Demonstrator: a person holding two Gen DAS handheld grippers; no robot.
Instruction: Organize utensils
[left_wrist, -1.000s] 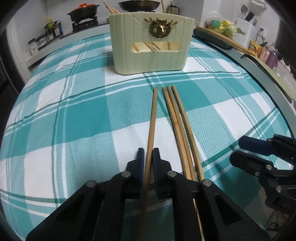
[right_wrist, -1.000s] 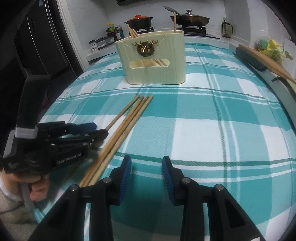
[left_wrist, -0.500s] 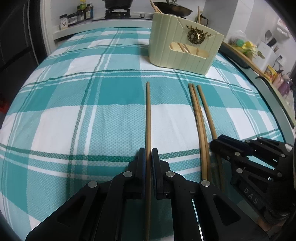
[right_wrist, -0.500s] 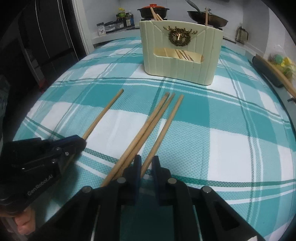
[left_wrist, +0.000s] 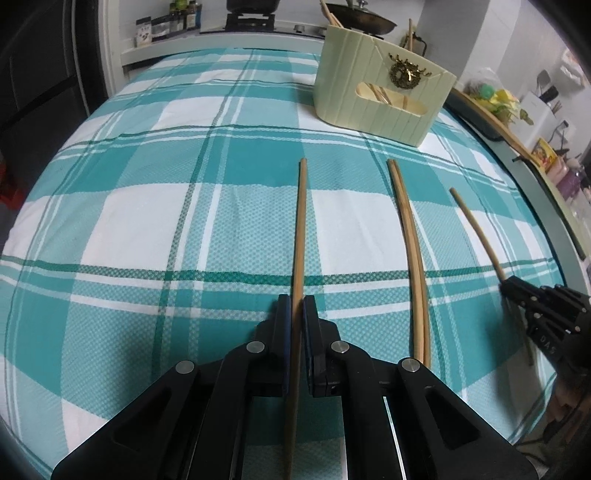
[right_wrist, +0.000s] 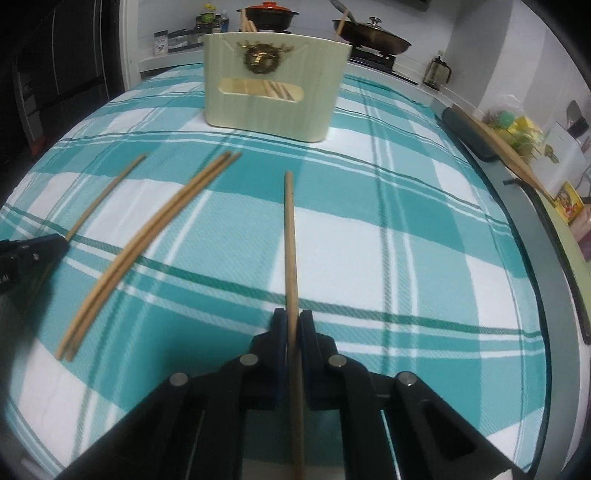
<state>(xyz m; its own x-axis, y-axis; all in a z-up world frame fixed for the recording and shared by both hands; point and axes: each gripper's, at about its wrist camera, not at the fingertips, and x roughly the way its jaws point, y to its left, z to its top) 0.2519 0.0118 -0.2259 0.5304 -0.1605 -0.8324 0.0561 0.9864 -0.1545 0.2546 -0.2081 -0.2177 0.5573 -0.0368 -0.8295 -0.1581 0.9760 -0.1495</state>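
1. Nearest me, the left gripper is clamped on a long wooden chopstick, its black fingers pressed to the stick's sides; the tip points out over the teal-and-white checked tablecloth.
2. The right gripper is now closed on a second wooden chopstick. A second ago it stood open and empty; half a second ago it was pinching down over the bundle.
3. That stick has been pulled out of the bundle, so only a pair of wooden chopsticks lies loose on the cloth, between the two held ones.
4. Further back stands the cream ribbed utensil holder with its gold deer emblem, more chopsticks already inside.
5. With each hand carrying one stick, the likely next move is toward the holder; two remain to collect.
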